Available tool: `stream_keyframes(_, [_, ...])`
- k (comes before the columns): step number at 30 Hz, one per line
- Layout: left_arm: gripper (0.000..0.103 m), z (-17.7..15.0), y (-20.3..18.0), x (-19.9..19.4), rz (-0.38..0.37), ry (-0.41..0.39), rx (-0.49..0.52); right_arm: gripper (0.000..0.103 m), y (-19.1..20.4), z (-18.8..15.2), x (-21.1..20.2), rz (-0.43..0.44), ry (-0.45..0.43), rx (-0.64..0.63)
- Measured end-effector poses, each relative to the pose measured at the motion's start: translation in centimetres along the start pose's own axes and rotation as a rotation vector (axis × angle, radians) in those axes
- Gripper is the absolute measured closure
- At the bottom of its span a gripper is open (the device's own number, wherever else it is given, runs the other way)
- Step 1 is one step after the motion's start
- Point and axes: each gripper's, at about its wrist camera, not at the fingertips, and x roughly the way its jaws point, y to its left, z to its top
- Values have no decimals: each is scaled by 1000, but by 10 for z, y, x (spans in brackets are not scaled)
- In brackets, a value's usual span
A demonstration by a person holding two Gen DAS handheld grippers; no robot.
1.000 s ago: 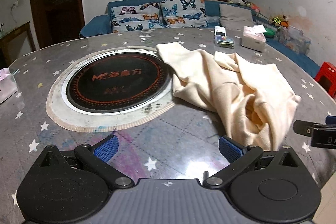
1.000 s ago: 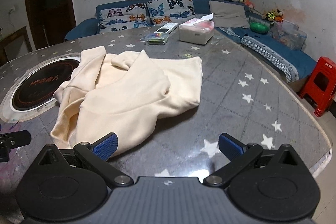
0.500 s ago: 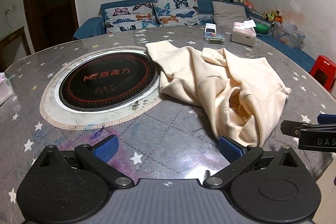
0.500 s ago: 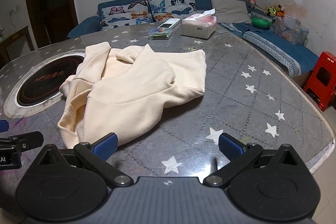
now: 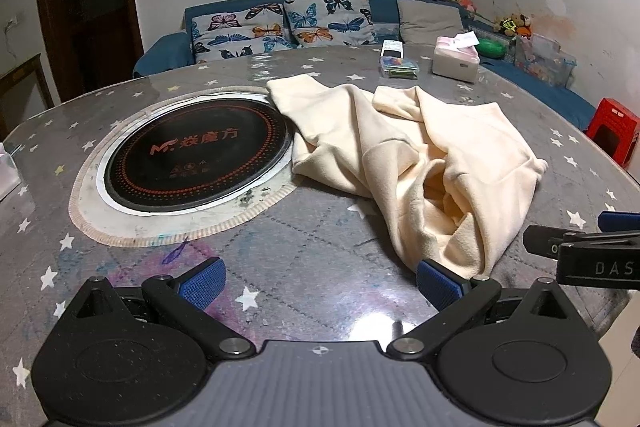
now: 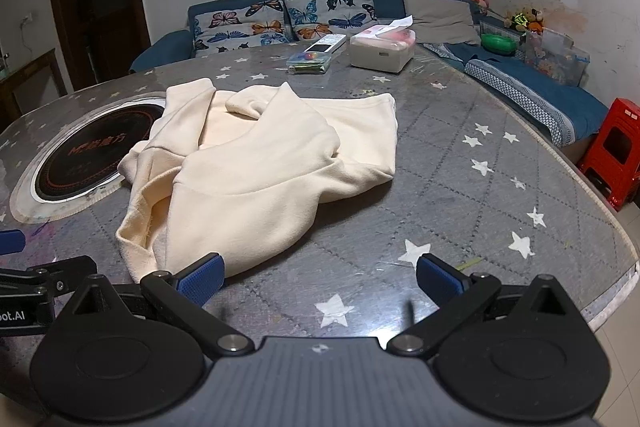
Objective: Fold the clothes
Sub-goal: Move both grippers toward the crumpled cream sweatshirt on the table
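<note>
Left wrist view: the left gripper [image 5: 318, 281] hovers low over the star-printed table [image 5: 320, 247] with its blue-padded fingers spread wide and nothing between them, the right-hand pad just beside the near hem of a crumpled cream garment [image 5: 420, 163]. At the frame's right edge, the right gripper [image 6: 318, 279] comes in level with it; from its own camera, its fingers too stand wide and empty, the left pad close to the same hem. Both tools appear poised at the nearest edge, likely because that hem is the easiest place to take hold before the cloth can be spread flat, a step not yet begun. The garment lies bunched in the table's middle, one sleeve reaching up beside the round built-in cooktop [image 5: 200, 155]. Farther off, a remote control [image 6: 325, 45] and a tissue box [image 6: 382, 51] sit near the far rim, well apart from the cloth. Beyond, butterfly cushions [image 5: 288, 23] line a blue sofa.
</note>
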Motion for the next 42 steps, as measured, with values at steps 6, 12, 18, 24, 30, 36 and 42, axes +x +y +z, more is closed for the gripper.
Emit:
stream_keyframes(6, [0,0,-2,1,0,5,6,0,1,0,0,4,0,-1])
stream_keyframes(12, [0,0,-3,1,-4,7,10,0,2,1,1,5,0,-3])
stream_keyframes(18, [0,0,-4,2,-7,8,13,0,2,0,2,6,3,-3])
stream_keyframes(24, [0,-1,-5,0,-11,3,17,0,4,0,-1,10,-1,-7])
stream_keyframes(30, [0,-1,-4,-4,-15,-7,16,0,5,-1,-4,12,-7,-7])
stream_keyframes(36, [0,0,-7,-7,-22,-15,21,0,5,-1,-8,14,-17,-8])
stream_keyframes(42, [0,-1,-10,-9,-28,-18,31,0,2,-2,-12,10,-24,2])
